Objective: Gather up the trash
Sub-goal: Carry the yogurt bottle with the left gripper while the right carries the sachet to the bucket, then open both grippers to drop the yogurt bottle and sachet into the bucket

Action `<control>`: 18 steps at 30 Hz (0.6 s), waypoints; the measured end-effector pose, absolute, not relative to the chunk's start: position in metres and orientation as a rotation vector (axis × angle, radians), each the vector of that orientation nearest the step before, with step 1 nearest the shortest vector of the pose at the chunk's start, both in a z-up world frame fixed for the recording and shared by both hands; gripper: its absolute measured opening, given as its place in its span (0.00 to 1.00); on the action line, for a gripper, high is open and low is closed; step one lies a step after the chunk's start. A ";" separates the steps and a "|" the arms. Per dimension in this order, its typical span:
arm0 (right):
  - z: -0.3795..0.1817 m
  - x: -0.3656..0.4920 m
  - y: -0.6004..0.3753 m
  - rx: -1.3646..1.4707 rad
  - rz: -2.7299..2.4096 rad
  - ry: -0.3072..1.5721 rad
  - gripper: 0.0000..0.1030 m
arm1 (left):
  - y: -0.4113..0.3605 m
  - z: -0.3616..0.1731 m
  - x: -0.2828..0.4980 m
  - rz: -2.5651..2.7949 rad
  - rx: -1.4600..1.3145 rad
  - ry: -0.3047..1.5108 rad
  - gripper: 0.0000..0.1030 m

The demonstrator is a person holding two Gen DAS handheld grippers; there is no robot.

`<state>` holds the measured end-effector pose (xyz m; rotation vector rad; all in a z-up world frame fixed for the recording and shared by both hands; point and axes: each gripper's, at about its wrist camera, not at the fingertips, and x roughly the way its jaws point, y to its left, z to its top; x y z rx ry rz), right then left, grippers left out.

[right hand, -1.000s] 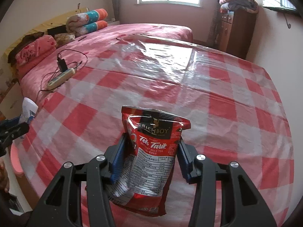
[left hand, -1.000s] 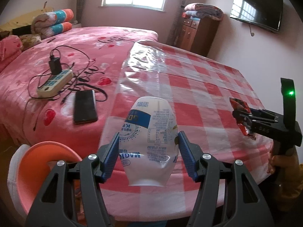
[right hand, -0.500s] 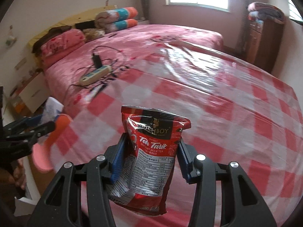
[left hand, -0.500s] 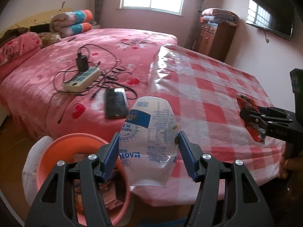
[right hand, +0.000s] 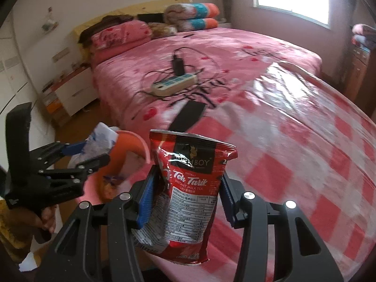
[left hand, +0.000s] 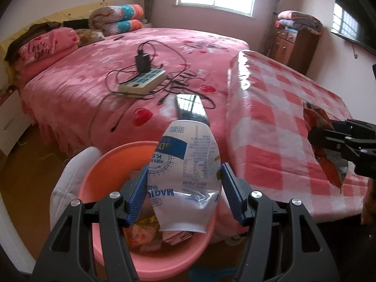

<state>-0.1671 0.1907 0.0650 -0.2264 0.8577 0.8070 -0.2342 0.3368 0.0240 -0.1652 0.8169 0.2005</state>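
The left gripper is clenched on a white pouch with blue print, its blue pads pressing the pouch's two sides, and holds it above the orange bin. The pouch's lower edge hangs over the bin's mouth, where crumpled wrappers already lie. A white cloth drapes against the bin's left rim. The bin stands on the floor between the bed and the bench, just beside the bench's checked red-and-white cover. The right gripper is clenched on a red tea packet, gripped at both side edges and held upright over the near part of the bench, well to the right of the bin. In the left wrist view that packet shows at the right edge, pinched in the right gripper above the bench's corner. In the right wrist view the left gripper shows at the left with the pouch over the bin. On the bed lie a power strip with a black charger plugged in, tangled cables, and a phone near the bed's edge. Folded blankets are stacked at the headboard.
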 end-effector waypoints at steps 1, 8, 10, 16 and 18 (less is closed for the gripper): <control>0.064 -0.168 0.197 -0.231 0.818 0.859 0.48 | 0.341 0.022 -0.236 0.211 -0.169 0.820 0.60; 0.060 -0.180 0.245 -0.273 0.909 0.872 0.48 | 0.364 0.006 -0.244 0.271 -0.187 0.851 0.60; 0.058 -0.185 0.258 -0.289 0.935 0.873 0.48 | 0.370 0.001 -0.245 0.285 -0.194 0.860 0.60; 0.050 -0.191 0.287 -0.322 0.985 0.891 0.48 | 0.382 -0.012 -0.248 0.321 -0.204 0.888 0.60; 0.046 -0.190 0.295 -0.331 0.996 0.897 0.48 | 0.387 -0.016 -0.249 0.334 -0.213 0.899 0.60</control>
